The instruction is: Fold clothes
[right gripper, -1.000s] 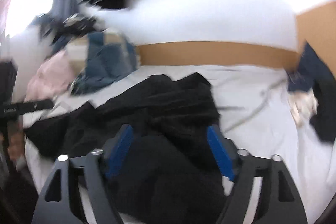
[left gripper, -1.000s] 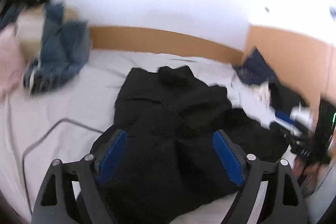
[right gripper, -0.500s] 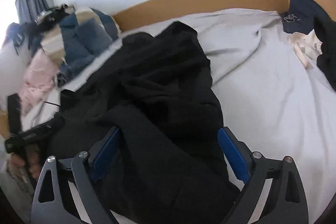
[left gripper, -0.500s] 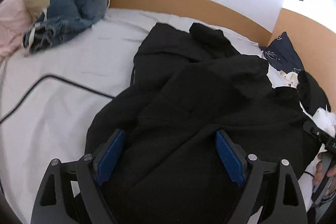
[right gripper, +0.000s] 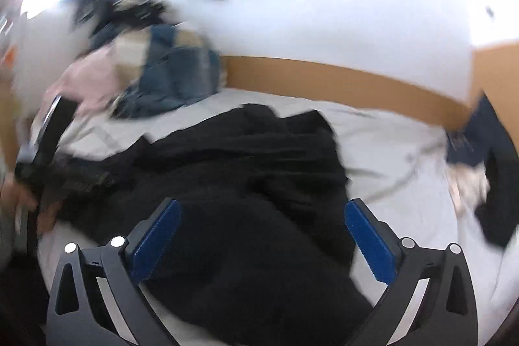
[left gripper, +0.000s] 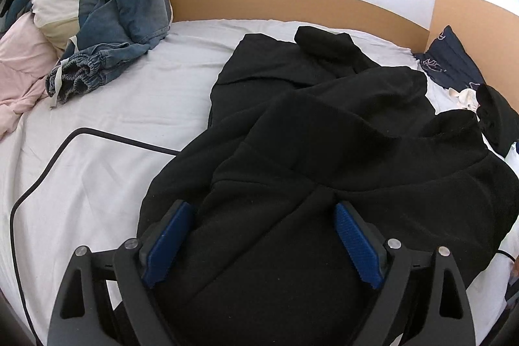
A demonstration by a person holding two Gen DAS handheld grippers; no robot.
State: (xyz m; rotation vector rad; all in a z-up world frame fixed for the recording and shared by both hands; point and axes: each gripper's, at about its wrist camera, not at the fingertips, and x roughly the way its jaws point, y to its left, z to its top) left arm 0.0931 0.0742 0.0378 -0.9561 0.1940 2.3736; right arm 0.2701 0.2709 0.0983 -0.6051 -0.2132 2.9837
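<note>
Left gripper: jaws spread wide, blue pads on either side of a fold of the black garment, nothing clamped. The garment lies crumpled directly beneath and ahead of this claw, on the white sheet of the bed, and spreads to the claw's right.

Left of the claw, a black cable loops across the sheet and passes under the garment's edge. Further ahead and to the left sits a heap of denim clothing, with pink fabric at the far left. Ahead and to the right, a dark navy item lies against the wooden bed surround, next to a small white piece and another black item. White wall beyond.

Right gripper: jaws likewise spread wide, empty, poised over the near end of the same black garment. This view is motion-blurred. To the claw's left, a hand grips the other device at the garment's edge. Ahead left, the denim heap; ahead right, the navy item. Finer detail cannot be told.
</note>
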